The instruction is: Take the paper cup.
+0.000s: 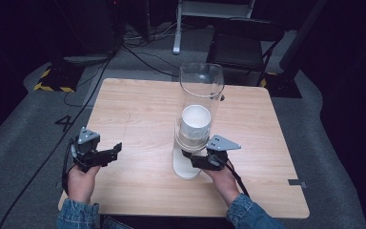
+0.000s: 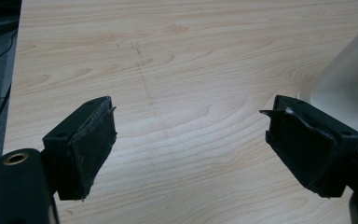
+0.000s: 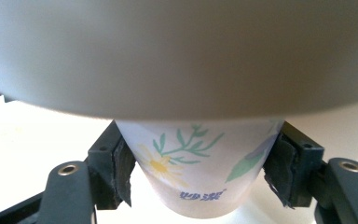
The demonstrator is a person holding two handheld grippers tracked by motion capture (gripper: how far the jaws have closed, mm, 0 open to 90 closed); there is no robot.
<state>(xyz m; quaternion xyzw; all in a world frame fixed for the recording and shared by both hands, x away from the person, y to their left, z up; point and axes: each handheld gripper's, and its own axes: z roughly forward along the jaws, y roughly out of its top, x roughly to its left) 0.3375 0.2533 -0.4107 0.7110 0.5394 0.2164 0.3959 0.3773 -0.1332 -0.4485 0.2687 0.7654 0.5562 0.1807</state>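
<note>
A paper cup (image 3: 193, 168), white with a printed yellow flower and green leaves, sits between the two pads of your right gripper (image 3: 196, 175), both pads pressed flat to its sides below the wide pale collar of the cup dispenser (image 3: 177, 51) overhead. Seen from the high view, that cup (image 1: 189, 153) hangs at the bottom of the dispenser's clear upright tube (image 1: 201, 90), where a stack of white cups (image 1: 195, 123) rests inside. The dispenser's white base (image 1: 183, 168) stands just beneath your closed fingers, on the wooden table (image 1: 138, 109).

Your right gripper (image 1: 194, 158) reaches in from the near side, its grey three-cornered plate (image 1: 223, 142) on top, your right hand (image 1: 225, 181) behind it with a denim cuff at the wrist.

Your left gripper (image 1: 116, 148) is held well apart from the dispenser, over bare tabletop, in your left hand (image 1: 82, 180). In its own view its fingers (image 2: 93, 144) stand wide apart with nothing between them but wood grain (image 2: 168, 93); the dispenser's pale foot (image 2: 349, 88) lies just beyond the right-hand finger.

Beyond the table's far edge, a black chair (image 1: 240, 45) stands on grey carpet.
</note>
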